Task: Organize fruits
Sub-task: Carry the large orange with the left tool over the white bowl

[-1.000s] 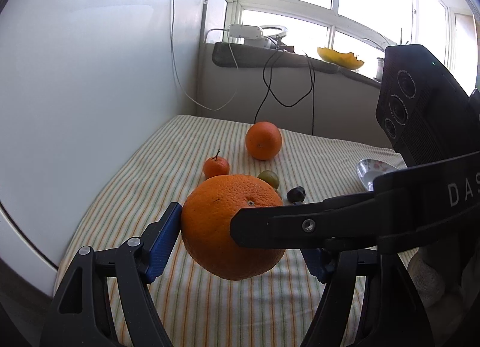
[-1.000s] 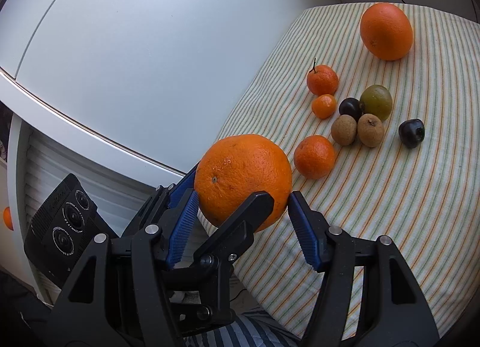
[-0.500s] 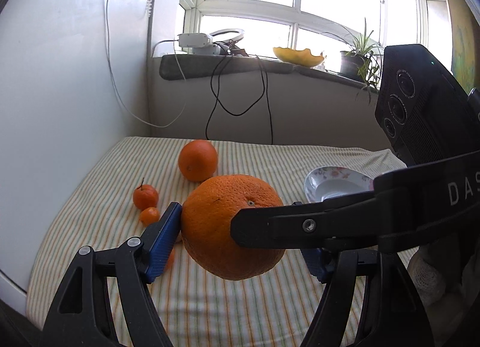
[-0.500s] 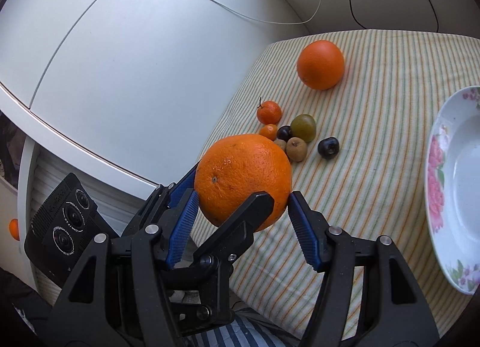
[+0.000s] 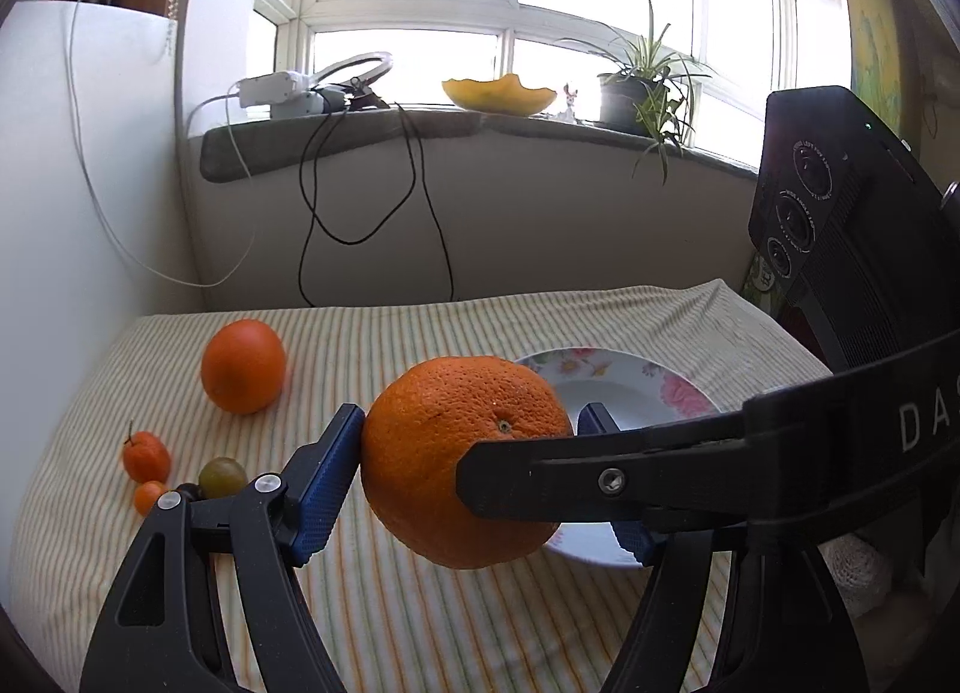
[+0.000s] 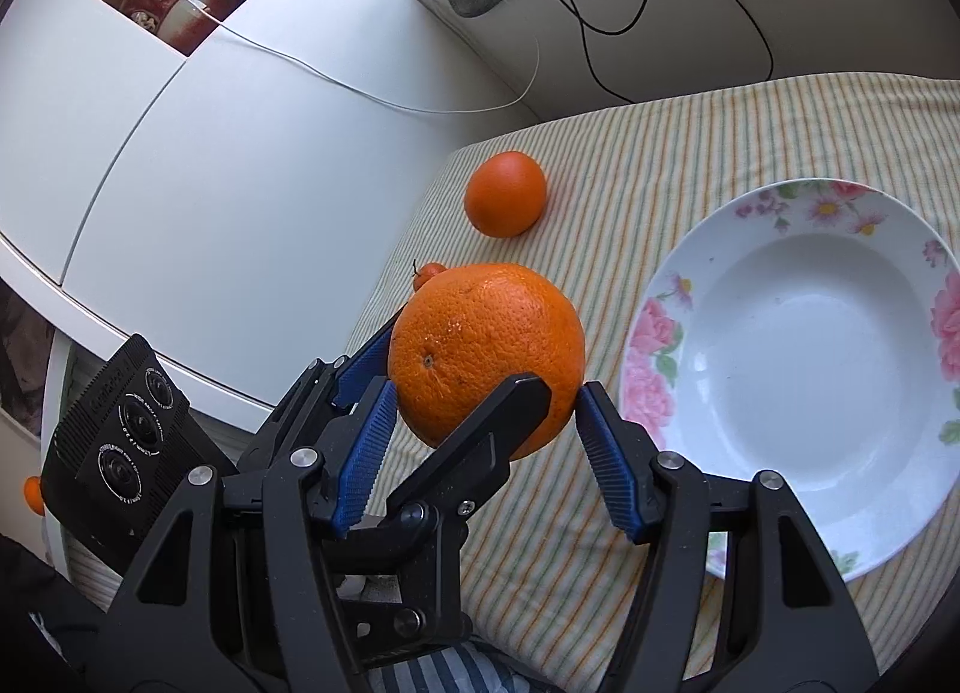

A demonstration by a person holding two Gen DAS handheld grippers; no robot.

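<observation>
both tongs, left gripper (image 5: pixel 471 468) and right gripper (image 6: pixel 483 420), clench one orange (image 6: pixel 486 357); the plate (image 6: pixel 654 333) lies at frame right.

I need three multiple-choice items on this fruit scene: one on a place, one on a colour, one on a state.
1. Where does the loose orange lie?
A. on the striped cloth
B. in the plate
C. on the windowsill

2. What colour are the claw pads?
A. red
B. blue
C. white

3. The floral plate is
A. empty
B. full of fruit
C. upside down

Key: 1 A, the loose orange rests on the striped cloth; 2 B, blue pads press the held orange; 3 A, the floral plate shows only bare white inside.
</observation>
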